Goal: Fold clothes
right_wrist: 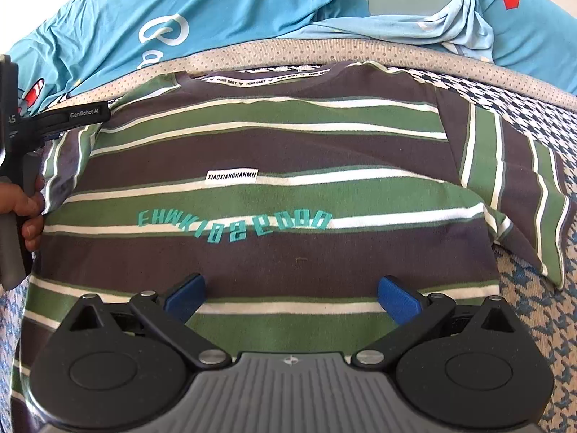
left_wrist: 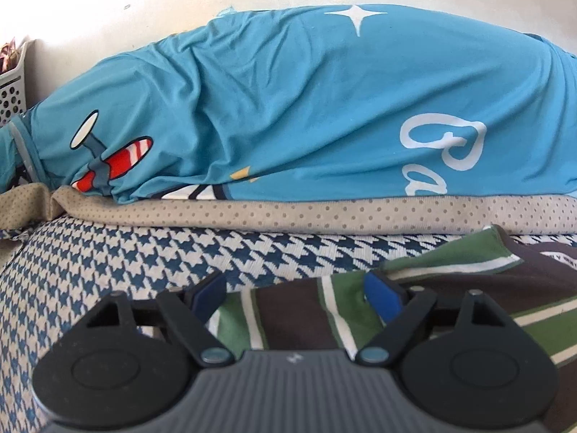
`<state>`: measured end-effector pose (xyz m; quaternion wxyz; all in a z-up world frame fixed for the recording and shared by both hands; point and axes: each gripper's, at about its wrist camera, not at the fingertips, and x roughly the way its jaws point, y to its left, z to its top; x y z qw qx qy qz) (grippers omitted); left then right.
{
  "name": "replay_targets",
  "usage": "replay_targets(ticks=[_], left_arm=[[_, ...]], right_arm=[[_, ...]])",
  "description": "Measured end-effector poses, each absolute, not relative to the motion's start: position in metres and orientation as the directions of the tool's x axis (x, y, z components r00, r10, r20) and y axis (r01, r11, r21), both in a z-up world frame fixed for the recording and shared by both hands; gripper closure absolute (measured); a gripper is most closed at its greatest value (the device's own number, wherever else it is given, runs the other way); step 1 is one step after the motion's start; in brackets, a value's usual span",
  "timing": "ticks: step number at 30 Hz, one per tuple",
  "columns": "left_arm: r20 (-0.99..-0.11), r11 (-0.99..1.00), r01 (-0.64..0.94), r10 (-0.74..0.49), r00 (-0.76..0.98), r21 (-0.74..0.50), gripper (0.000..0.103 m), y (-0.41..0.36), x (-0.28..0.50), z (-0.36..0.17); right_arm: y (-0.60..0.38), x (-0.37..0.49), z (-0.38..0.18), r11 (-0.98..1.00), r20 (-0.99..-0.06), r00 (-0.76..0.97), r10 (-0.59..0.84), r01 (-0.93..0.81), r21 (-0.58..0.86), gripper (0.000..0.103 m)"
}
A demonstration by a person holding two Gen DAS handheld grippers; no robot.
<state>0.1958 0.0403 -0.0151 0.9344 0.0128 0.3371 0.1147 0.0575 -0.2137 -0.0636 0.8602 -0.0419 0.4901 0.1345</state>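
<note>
Both tongs, left [left_wrist: 294, 294] and right [right_wrist: 290, 294], hang spread over the striped shirt [right_wrist: 252, 144], lying flat, sleeves out, on the houndstooth cover [left_wrist: 108, 252]. A pinch might snag that cover too.

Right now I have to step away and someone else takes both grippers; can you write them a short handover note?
Left gripper: open, holding nothing, low over the left sleeve edge of the brown, green and white striped T-shirt.
Right gripper: open, holding nothing, above the shirt's hem.
The shirt lies flat, print up, on the blue-and-white houndstooth cover, collar toward the crumpled turquoise printed garment.
Done: shirt spread out.
Left: no fold visible yet; fold sleeves and body. The turquoise garment also looks unfolded.
</note>
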Motion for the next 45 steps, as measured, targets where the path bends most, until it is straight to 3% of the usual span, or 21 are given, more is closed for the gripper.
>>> replay_targets(ticks=[7, 9, 12, 18, 22, 28, 35, 38, 45], left_arm=[[-0.673, 0.981, -0.192, 0.118, 0.730, -0.036, 0.031, 0.057, 0.163, 0.006], [-0.667, 0.985, -0.168, 0.093, 0.739, -0.049, 0.029, 0.050, 0.149, 0.013], [-0.665, 0.990, -0.131, 0.068, 0.744, -0.045, 0.016, 0.033, 0.128, 0.021], [-0.685, 0.999, -0.033, 0.006, 0.728, -0.027, 0.016, 0.004, 0.093, 0.020], [-0.696, 0.999, 0.036, -0.033, 0.717, -0.010, 0.017, -0.016, 0.071, 0.016], [-0.737, 0.986, 0.165, -0.101, 0.669, 0.014, 0.017, -0.043, 0.042, 0.001], [-0.762, 0.986, 0.159, -0.066, 0.645, 0.049, 0.009, -0.044, 0.014, -0.014], [-0.764, 0.992, 0.116, -0.045, 0.644, 0.040, 0.004, -0.036, 0.005, -0.015], [-0.761, 0.994, 0.101, -0.027, 0.649, 0.051, 0.003, -0.033, -0.016, -0.014]], right_arm=[[-0.225, 0.039, -0.060, 0.952, -0.871, 0.437, 0.225, -0.288, 0.102, 0.000], [-0.231, 0.036, -0.060, 0.949, -0.872, 0.425, 0.242, -0.289, 0.123, 0.000], [-0.241, 0.029, -0.059, 0.944, -0.871, 0.412, 0.268, -0.291, 0.153, 0.000], [-0.259, 0.017, -0.057, 0.935, -0.864, 0.413, 0.289, -0.315, 0.163, 0.002], [-0.267, 0.013, -0.054, 0.932, -0.851, 0.439, 0.289, -0.333, 0.144, 0.020], [-0.277, 0.012, -0.051, 0.933, -0.845, 0.453, 0.283, -0.334, 0.133, 0.037], [-0.289, 0.001, -0.051, 0.927, -0.834, 0.470, 0.288, -0.354, 0.121, 0.038], [-0.292, -0.004, -0.054, 0.940, -0.846, 0.486, 0.218, -0.336, 0.050, 0.036], [-0.313, -0.002, -0.052, 0.958, -0.843, 0.494, 0.213, -0.274, 0.081, 0.036]])
